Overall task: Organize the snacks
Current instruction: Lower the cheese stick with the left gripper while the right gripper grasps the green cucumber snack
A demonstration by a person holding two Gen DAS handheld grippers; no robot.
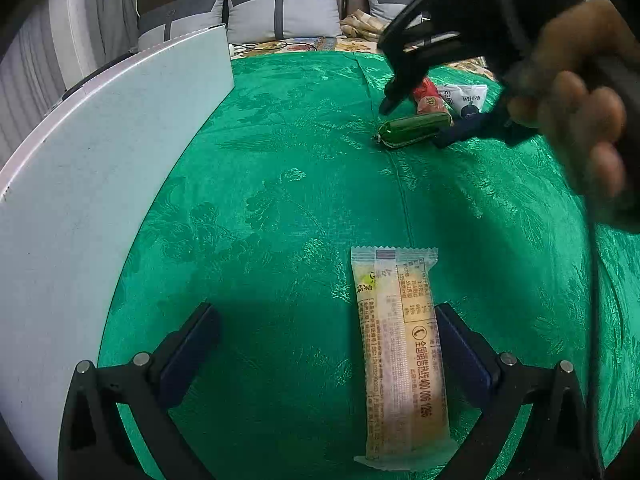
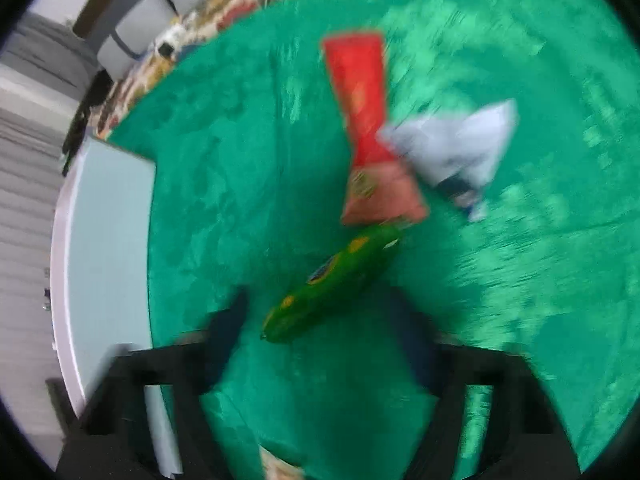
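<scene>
— While the left claw (image 1: 324, 344) stands wide and holds nothing, where is its snack?

— A pale bar (image 1: 400, 360) in a clear wrapper lies flat on the green cloth (image 1: 280, 160), near its front edge, just inside the claw's right finger. The white box (image 1: 100, 160) rises along the cloth's left edge.

— How would the bar handle?

— Probably light, with slick film and a crumbly core. A grip across the middle of its narrow width looks safer than the crimped ends.

— And the right claw (image 2: 320, 332)?

— Also wide and empty, above the green tube (image 2: 332, 280) toward the cloth's far right. That view is blurred. The tube seems firm, round and glossy, so it may roll; mid-length is the best hold. A red pack (image 2: 364, 120) and a white pouch (image 2: 460, 148) lie just beyond it.
</scene>
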